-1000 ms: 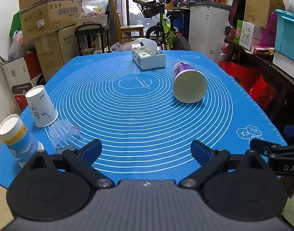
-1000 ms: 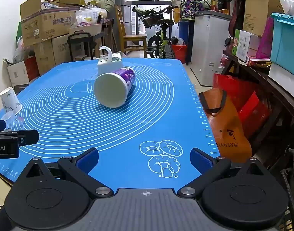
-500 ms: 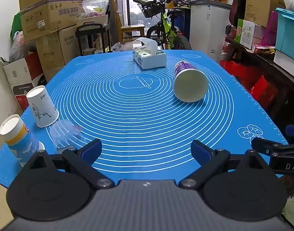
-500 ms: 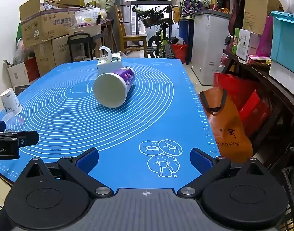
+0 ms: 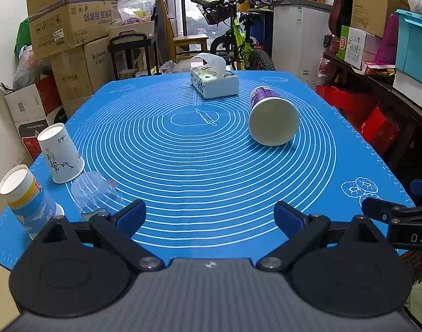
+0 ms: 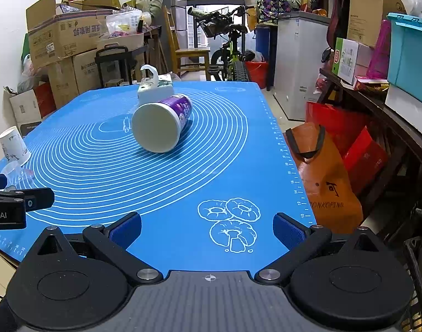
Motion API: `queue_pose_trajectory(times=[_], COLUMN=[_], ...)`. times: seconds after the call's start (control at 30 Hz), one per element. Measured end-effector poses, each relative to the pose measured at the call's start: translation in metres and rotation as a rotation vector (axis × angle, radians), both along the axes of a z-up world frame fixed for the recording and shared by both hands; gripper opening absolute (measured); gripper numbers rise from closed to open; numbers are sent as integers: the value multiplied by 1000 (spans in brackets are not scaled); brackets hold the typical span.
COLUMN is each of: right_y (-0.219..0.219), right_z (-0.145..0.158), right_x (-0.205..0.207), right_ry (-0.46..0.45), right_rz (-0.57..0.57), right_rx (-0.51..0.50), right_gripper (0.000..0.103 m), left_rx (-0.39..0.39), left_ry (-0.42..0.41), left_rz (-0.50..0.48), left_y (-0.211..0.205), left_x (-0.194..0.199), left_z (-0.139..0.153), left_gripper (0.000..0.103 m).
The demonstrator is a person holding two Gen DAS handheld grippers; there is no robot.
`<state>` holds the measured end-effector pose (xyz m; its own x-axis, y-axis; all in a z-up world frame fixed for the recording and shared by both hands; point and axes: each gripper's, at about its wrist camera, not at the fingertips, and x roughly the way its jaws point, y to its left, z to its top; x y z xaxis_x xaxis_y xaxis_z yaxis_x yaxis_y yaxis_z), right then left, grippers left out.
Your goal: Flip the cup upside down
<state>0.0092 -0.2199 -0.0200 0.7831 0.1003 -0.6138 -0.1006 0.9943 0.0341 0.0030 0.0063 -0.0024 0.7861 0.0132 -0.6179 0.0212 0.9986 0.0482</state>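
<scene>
A purple and white paper cup (image 5: 271, 116) lies on its side on the blue mat (image 5: 199, 166), its wide white end toward me; it also shows in the right wrist view (image 6: 159, 123). My left gripper (image 5: 209, 215) is open and empty near the mat's front edge, well short of the cup. My right gripper (image 6: 208, 227) is open and empty over the front right of the mat, also well short of the cup.
At the mat's left edge stand an inverted white cup (image 5: 60, 153), an inverted blue and yellow cup (image 5: 25, 197) and a clear plastic cup (image 5: 93, 191). A tissue box (image 5: 213, 81) sits at the far middle. Boxes, a bicycle and shelves surround the table.
Both grippers have crept slightly forward toward the lying cup; nothing on the mat has moved.
</scene>
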Motion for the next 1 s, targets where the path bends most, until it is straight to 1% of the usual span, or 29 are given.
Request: queue_pose_trajectory(times=[0.47, 0.57, 1.0], right_y=[-2, -3, -4], right_z=[-1, -1, -2], right_x=[1, 2, 3], right_ry=[8, 11, 13], right_rz=[-3, -5, -4], right_rx=[6, 8, 6], right_gripper=[101, 101, 101], left_rx=[3, 10, 14], left_ry=[0, 3, 3], left_rz=[-2, -4, -2], left_y=[0, -8, -9], left_x=[0, -2, -2], left_z=[-1, -2, -2], left_gripper=[98, 98, 98])
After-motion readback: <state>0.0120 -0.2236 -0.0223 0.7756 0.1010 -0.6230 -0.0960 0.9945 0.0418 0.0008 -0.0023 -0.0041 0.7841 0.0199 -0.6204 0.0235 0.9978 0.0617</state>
